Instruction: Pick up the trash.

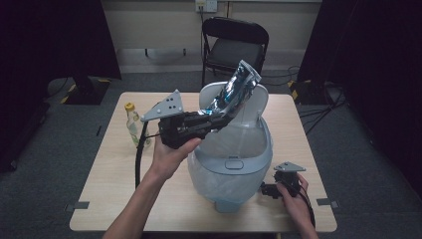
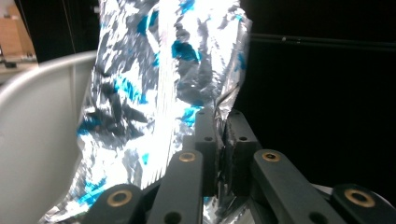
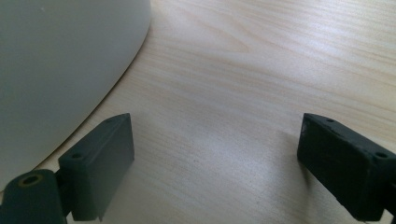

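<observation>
**Foil bag pinched above the open bin**

The left gripper [image 1: 217, 119] is seen held up over the table, its jaws drawn almost together on the lower edge of a crinkled silver-and-blue foil bag [image 1: 238, 89]. In the left gripper view the two black jaws are seen nearly meeting, with a thin fold of the foil bag [image 2: 159, 93] caught between the pads; the rest of the bag rises above them, creased and shiny. The gripper is carried by the left hand [image 1: 171, 152], and its grey three-cornered plate is tilted up to the left.

The bag is held aloft, slanting up and away from the person, above the rear part of a pale grey bin [image 1: 234, 172] and in front of the bin's raised lid [image 1: 256, 102]. The bag is not touching the table. A clear liner is seen inside the bin's open mouth. In the left gripper view the lid's curved pale wall [image 2: 37, 121] is seen just to the left of the bag.

The right gripper [image 1: 271, 189] is rested low on the table [image 1: 114, 169], just beside the bin's base on the near right, held by the right hand [image 1: 293, 196]. In the right gripper view its jaws are spread wide apart with nothing between them but bare wood grain [image 3: 224, 93]; the bin's rounded wall [image 3: 60, 60] is seen at the upper left.

Farther out, a small clear bottle with a yellow cap [image 1: 132, 124] is stood upright near the table's left side, well apart from the bin. Behind the table a black folding chair [image 1: 234, 45] is placed against the wall.
</observation>
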Motion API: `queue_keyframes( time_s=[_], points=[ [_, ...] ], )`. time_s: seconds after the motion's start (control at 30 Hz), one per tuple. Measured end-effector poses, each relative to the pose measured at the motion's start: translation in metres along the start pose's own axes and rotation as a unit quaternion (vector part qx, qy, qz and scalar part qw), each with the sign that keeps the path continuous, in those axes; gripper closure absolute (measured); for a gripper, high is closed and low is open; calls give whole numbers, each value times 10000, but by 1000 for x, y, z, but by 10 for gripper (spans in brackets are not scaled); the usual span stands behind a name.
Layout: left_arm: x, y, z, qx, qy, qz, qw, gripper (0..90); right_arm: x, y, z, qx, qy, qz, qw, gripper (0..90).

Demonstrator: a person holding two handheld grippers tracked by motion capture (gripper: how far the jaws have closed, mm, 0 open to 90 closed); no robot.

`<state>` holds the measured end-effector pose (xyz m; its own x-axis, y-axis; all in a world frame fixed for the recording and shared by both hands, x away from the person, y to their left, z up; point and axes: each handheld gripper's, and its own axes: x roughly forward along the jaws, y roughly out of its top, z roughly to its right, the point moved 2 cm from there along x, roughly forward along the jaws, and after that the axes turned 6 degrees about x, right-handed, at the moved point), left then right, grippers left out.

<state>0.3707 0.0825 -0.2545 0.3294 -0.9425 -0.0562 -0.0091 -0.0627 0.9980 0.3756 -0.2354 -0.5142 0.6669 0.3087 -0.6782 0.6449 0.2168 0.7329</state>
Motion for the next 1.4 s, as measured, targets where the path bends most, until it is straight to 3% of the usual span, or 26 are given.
queue_keyframes(
  time_s=[0.2,0.33,0.37,0.53,0.7,0.83,1.0,1.07,1.4],
  points=[
    [6,-10,-3,-146,-63,-293,9994,714,0,0,0,-1,0,0,10000,99],
    [8,-12,-4,-199,-77,-308,9993,670,0,0,0,-2,-1,-1,10000,99],
    [8,-13,-4,-159,-83,-328,9993,600,0,0,0,-1,0,0,10000,99],
    [9,-16,-2,-200,-233,-407,9987,482,0,0,0,-1,0,0,10000,99],
    [9,-16,-1,-127,-195,-374,9990,443,0,0,0,1,0,0,10000,99],
    [10,-17,0,-172,-287,-438,9985,342,0,0,0,-2,0,-1,10000,99],
    [12,-21,0,-128,-366,-567,9976,330,0,0,0,-2,0,0,10000,99],
    [14,-22,1,-114,-354,-652,9972,266,0,0,0,0,-1,0,10000,99],
    [13,-23,-2,-197,-240,-648,9974,296,0,0,0,-2,0,-1,10000,99]
  ],
)
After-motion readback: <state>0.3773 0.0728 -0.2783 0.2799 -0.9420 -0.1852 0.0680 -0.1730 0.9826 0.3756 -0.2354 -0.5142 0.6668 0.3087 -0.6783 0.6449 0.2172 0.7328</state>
